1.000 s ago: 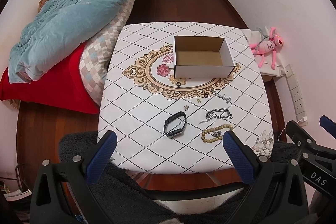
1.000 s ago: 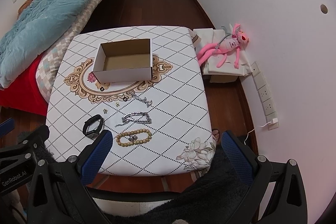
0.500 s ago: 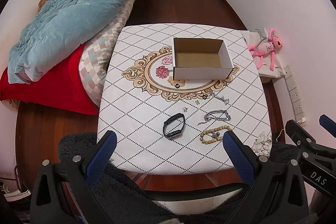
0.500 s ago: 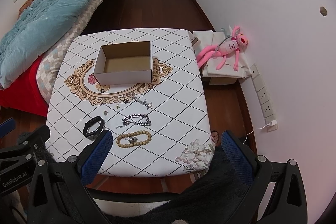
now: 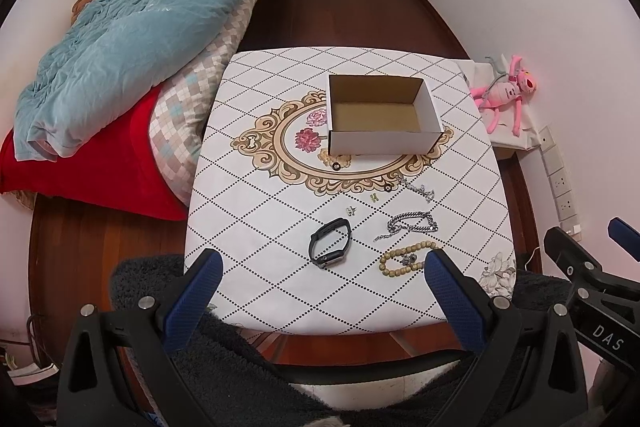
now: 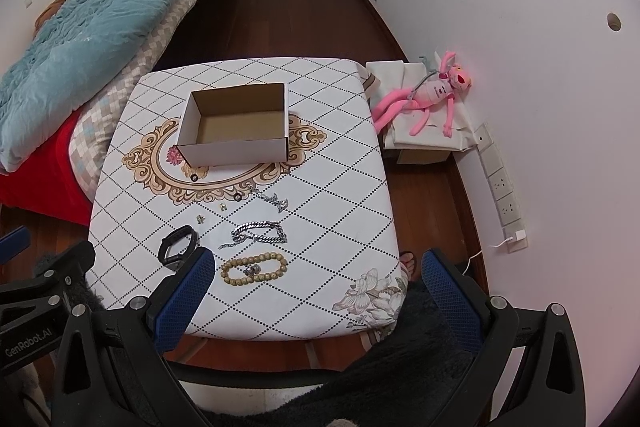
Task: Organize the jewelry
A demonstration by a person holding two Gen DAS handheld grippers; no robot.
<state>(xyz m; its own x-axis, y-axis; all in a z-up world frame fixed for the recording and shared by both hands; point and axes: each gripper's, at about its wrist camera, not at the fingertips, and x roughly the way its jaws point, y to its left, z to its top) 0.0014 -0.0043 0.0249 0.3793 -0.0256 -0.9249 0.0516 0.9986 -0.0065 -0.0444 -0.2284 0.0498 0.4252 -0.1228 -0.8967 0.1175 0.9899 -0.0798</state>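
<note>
We see the table [image 5: 256, 267] filling the middle of both views, diamond-print cloth, bed with blue quilt [image 5: 132, 39] at 10 o'clock, pink plush toy [image 6: 432, 95] on the floor at 2 o'clock in the right view. Open cardboard box [image 5: 380, 143] sits at 12 o'clock of the jewelry, empty as far as we can tell, likely the destination, set close so each piece is a short carry. Jewelry spread singly on the near half, probably so each can be pinched alone: black wristband [image 5: 330, 243] at 6 o'clock in the left view, wooden bead bracelet [image 6: 255, 269] just beside the right gripper's left finger, silver chain [image 6: 260, 233] above it, a thinner silver piece [image 6: 272, 199] nearer the box, two black rings [image 5: 337, 167] and tiny gold bits [image 5: 351, 211] toward the medallion. Left gripper [image 5: 320, 291] and right gripper [image 6: 316, 279] both held back over the near table edge, jaws spread wide, nothing between them; we judge no pick started yet
</note>
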